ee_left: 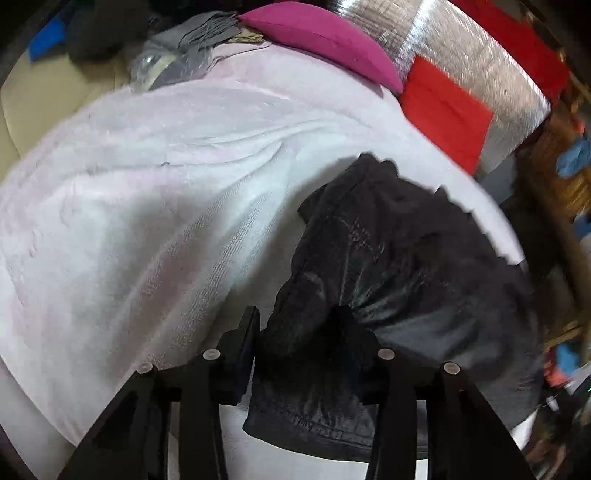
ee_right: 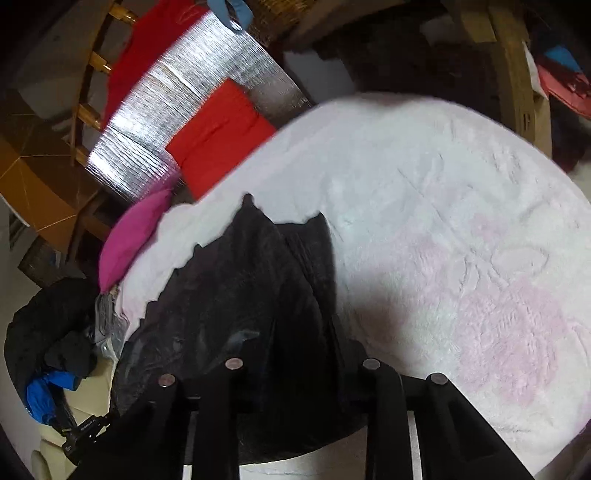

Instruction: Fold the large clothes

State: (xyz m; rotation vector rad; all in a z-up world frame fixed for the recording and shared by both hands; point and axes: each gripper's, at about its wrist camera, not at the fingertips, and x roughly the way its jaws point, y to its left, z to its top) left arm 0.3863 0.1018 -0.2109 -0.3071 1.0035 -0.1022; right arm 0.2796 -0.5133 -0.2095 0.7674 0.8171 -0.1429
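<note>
Two grippers are on one black garment (ee_left: 388,266), which lies bunched on a pale pink fuzzy blanket (ee_left: 147,177). Left gripper (ee_left: 295,332): jaws pinched on a gathered fold of the dark cloth near its hem. Right gripper (ee_right: 306,354): fabric fills the gap between its fingers, so I cannot tell how the jaws stand. Magenta pillow (ee_left: 317,33) and red cloth (ee_left: 443,110) sit beyond.

We see a pale pink fleece blanket (ee_left: 155,192) covering the work surface. At its far edge lie a magenta cushion (ee_left: 317,37) and a folded red cloth (ee_left: 443,110), the latter resting against a silver foil-covered panel (ee_left: 480,66). A grey scarf (ee_left: 207,33) lies beside the cushion.
</note>
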